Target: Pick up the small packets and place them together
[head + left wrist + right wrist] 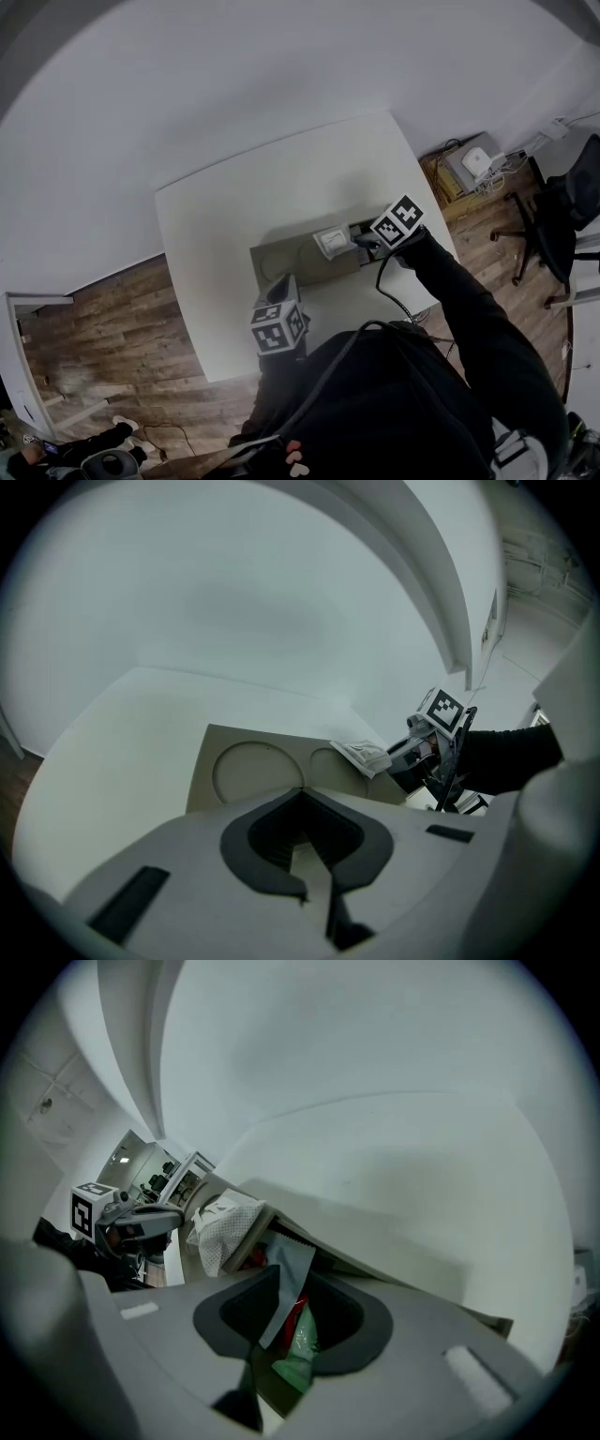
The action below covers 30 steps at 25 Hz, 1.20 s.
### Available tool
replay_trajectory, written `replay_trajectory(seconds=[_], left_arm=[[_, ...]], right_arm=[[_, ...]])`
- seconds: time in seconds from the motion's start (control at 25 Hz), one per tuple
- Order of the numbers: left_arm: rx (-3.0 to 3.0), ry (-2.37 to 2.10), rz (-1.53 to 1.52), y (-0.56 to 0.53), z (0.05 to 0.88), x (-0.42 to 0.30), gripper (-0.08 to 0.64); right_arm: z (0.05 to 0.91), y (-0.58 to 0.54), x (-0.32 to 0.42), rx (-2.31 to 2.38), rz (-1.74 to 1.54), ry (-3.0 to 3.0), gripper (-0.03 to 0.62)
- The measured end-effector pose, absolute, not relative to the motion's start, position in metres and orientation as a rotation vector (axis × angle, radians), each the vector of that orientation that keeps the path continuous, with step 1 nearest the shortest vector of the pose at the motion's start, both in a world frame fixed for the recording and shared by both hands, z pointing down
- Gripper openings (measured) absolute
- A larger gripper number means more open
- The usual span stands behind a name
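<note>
A tan tray point(281, 258) lies on the white table point(234, 216). A white dotted packet point(333, 241) rests in it, also seen in the right gripper view point(225, 1227) and the left gripper view point(361, 755). My right gripper point(359, 240) hangs over the tray's right end, just right of that packet. Its jaws point(281, 1354) stand apart above a grey packet point(286, 1274), a red packet point(296, 1314) and a green packet point(302, 1349); the pads do not press on them. My left gripper point(278, 281) is at the tray's near left corner, holding nothing; its jaws point(314, 892) show only a thin gap.
The tray has two round recesses point(248, 771) at its left end. On the wooden floor to the right stand an office chair point(553, 220) and a box with white gear point(469, 169). A black cable point(394, 300) runs from the right gripper.
</note>
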<state>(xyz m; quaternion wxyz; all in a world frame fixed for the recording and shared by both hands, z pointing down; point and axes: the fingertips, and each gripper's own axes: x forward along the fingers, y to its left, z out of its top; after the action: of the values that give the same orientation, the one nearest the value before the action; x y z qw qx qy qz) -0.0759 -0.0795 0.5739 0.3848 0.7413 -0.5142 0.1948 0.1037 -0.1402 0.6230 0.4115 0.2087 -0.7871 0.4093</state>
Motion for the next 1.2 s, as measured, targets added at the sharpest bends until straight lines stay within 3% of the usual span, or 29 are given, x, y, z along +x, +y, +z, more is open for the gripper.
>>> replay_trajectory(seconds=[0.2, 1.2], left_arm=[[1.888, -1.312, 0.500, -0.079, 0.575, -0.076, -0.001], [1.861, -1.347, 0.461, -0.074, 0.573, -0.081, 0.000]], right_arm=[[0.620, -0.144, 0.107, 0.551, 0.985, -2.009, 0.010], [0.539, -0.139, 0.175, 0.722, 0.971, -2.087, 0.002]])
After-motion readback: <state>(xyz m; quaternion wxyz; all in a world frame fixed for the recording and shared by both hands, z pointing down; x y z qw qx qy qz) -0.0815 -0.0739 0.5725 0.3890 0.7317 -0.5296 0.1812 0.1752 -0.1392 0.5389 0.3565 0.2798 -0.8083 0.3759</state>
